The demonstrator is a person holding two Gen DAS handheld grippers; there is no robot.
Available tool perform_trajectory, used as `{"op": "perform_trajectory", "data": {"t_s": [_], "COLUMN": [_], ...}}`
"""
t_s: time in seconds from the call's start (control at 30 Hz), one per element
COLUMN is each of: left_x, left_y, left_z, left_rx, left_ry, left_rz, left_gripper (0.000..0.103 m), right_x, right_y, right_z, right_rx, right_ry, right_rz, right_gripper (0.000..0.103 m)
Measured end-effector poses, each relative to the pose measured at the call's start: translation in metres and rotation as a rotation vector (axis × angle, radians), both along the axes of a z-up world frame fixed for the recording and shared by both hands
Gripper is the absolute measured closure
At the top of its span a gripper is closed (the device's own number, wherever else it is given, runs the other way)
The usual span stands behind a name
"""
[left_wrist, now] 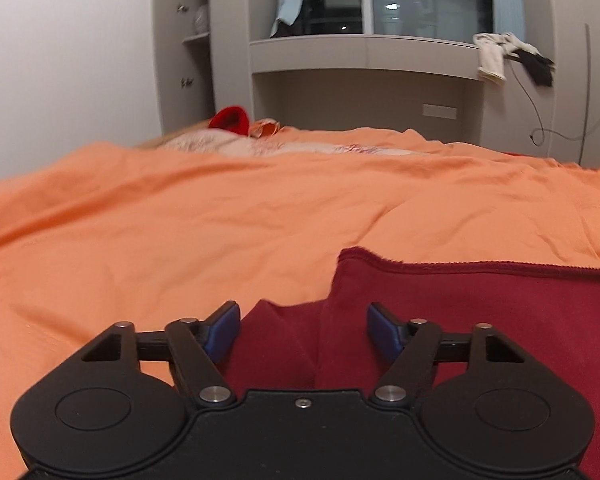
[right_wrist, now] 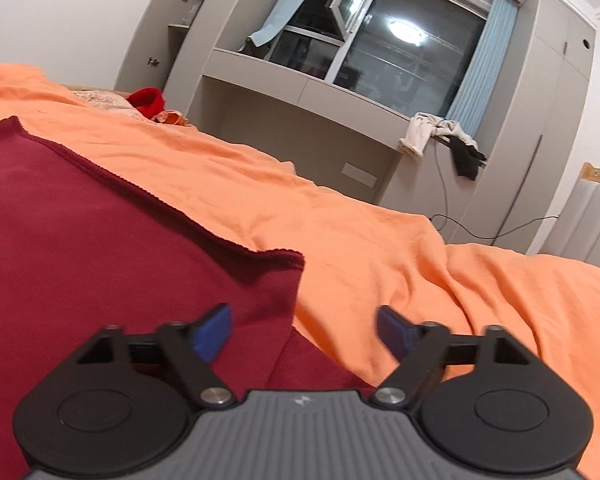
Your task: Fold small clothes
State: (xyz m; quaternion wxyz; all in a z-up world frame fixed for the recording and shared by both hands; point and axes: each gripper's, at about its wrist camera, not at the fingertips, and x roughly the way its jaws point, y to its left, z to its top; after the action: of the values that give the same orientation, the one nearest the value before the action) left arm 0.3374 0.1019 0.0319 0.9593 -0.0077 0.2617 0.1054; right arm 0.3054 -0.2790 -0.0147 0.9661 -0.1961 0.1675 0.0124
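Garment: a dark red garment (left_wrist: 480, 300) of soft, matte knit lay spread on the bed, its far edge finished with a narrow ribbed hem; one squared corner (right_wrist: 288, 258) curled up slightly off the cover.
Fold: near the left gripper the cloth bunched into a raised ridge with a shadowed crease beside it.
Bed cover: an orange sheet (left_wrist: 220, 208), thin and rumpled into long shallow wrinkles, lay under the garment.
Left gripper: the left gripper (left_wrist: 302, 330) stood released, its blue pads (left_wrist: 224, 332) apart above the red cloth, pressing on nothing.
Right gripper: the right gripper (right_wrist: 304, 334) was likewise spread wide, one pad over the garment's edge, the other over the orange sheet, nothing clamped.
Gripper build: black hinged arms with round metal pivots, flat rectangular blue pads.
Background: a small bright red item (left_wrist: 230, 119) lay at the bed's far end; pale and black cloths (right_wrist: 440, 140) hung limp from the grey window ledge (right_wrist: 300, 84).
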Motion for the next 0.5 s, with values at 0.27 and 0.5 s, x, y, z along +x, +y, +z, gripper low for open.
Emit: {"op": "perform_trajectory", "data": {"t_s": [0.27,0.5], "left_x": [-0.0041,-0.0029], "left_y": [0.0037,0.0068], "left_z": [-0.0029,-0.0025], "left_rx": [-0.025,-0.050], "left_ry": [0.005,0.010], "left_rz": [0.025,0.040], "left_gripper": [0.011,0.003], "right_x": [0.0051,0.0058], "right_y": [-0.0064,-0.0057], "right_z": [-0.0011,-0.0021], "right_rx": [0.028,0.024], "right_ry": [0.019,0.029], "right_rz": [-0.026,-0.025], "right_gripper": [0.000,0.000]}}
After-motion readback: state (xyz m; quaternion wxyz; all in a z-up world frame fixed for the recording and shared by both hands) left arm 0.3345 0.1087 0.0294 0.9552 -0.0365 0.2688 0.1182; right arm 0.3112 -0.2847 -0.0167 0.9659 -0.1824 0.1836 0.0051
